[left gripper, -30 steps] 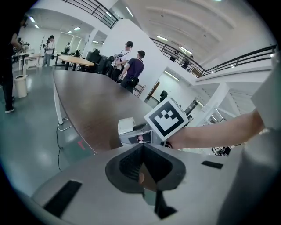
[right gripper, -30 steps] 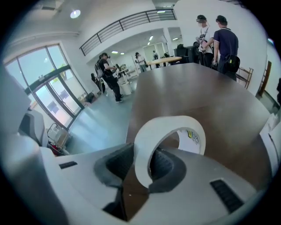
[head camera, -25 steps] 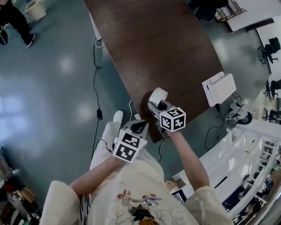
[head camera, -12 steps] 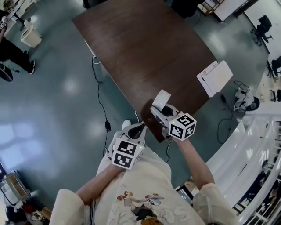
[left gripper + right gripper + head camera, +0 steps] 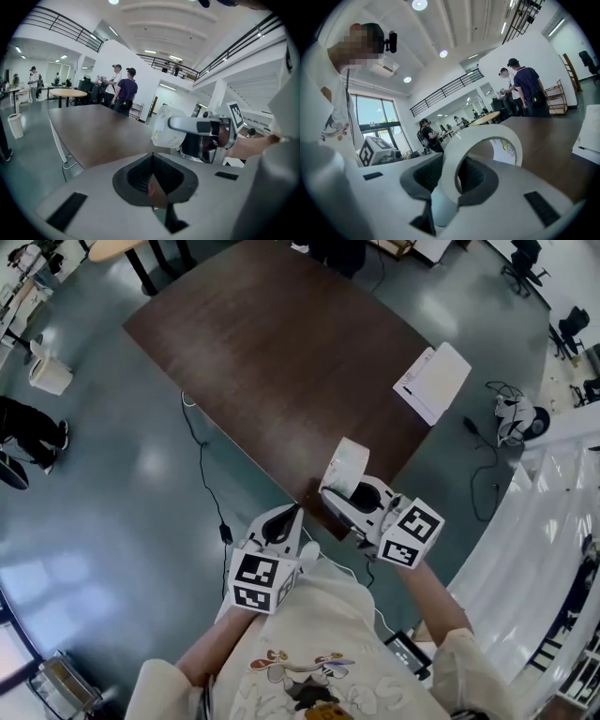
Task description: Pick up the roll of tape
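Note:
A wide white roll of tape [image 5: 344, 468] [image 5: 480, 154] [image 5: 169, 127] hangs in the air above the near corner of the dark brown table [image 5: 281, 352]. My right gripper [image 5: 339, 493] [image 5: 445, 187] is shut on it, jaws clamped across the roll's wall, with the ring standing on edge between them. My left gripper [image 5: 284, 518] [image 5: 151, 180] is held lower and to the left, off the table's edge, with its jaws closed together and nothing in them. In the left gripper view the right gripper [image 5: 206, 126] and the roll show at the right.
A white sheet-like pad [image 5: 432, 382] lies on the table's far right corner. Cables [image 5: 202, 442] run over the blue-grey floor along the table's left side. Several people [image 5: 123, 89] stand beyond the table's far end, another person [image 5: 28, 432] at the left.
The right gripper has lifted the tape roll up off the table and tilted it toward level. The left gripper has risen too, staying shut and empty.

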Available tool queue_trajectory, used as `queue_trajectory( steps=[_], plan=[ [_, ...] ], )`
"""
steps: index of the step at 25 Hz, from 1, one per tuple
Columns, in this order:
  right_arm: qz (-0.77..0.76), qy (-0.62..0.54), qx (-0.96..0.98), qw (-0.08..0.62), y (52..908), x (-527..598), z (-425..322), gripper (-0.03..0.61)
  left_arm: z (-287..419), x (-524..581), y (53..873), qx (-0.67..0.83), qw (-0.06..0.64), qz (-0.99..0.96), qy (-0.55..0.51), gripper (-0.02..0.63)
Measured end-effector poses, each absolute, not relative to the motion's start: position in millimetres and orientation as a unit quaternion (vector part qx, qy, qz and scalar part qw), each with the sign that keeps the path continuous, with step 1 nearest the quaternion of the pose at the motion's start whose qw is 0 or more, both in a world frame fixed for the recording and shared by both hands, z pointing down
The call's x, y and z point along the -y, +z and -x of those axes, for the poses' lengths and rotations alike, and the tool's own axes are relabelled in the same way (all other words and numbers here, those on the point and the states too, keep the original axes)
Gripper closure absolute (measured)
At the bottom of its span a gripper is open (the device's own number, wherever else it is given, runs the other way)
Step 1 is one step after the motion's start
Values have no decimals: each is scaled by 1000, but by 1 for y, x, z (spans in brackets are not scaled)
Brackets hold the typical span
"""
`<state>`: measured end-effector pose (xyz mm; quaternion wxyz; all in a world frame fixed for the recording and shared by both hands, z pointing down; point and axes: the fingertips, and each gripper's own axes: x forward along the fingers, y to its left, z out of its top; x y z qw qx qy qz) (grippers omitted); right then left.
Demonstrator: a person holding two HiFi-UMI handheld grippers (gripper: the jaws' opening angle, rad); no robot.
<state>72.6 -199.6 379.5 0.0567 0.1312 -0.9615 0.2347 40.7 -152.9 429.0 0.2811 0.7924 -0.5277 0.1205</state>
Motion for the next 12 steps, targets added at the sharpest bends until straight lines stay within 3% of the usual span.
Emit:
queue_trajectory(
  steps=[12],
  plan=[
    [-164, 186, 969, 11, 301, 143, -137, 483, -50, 152, 372, 532, 245, -807, 73, 609]
  ],
)
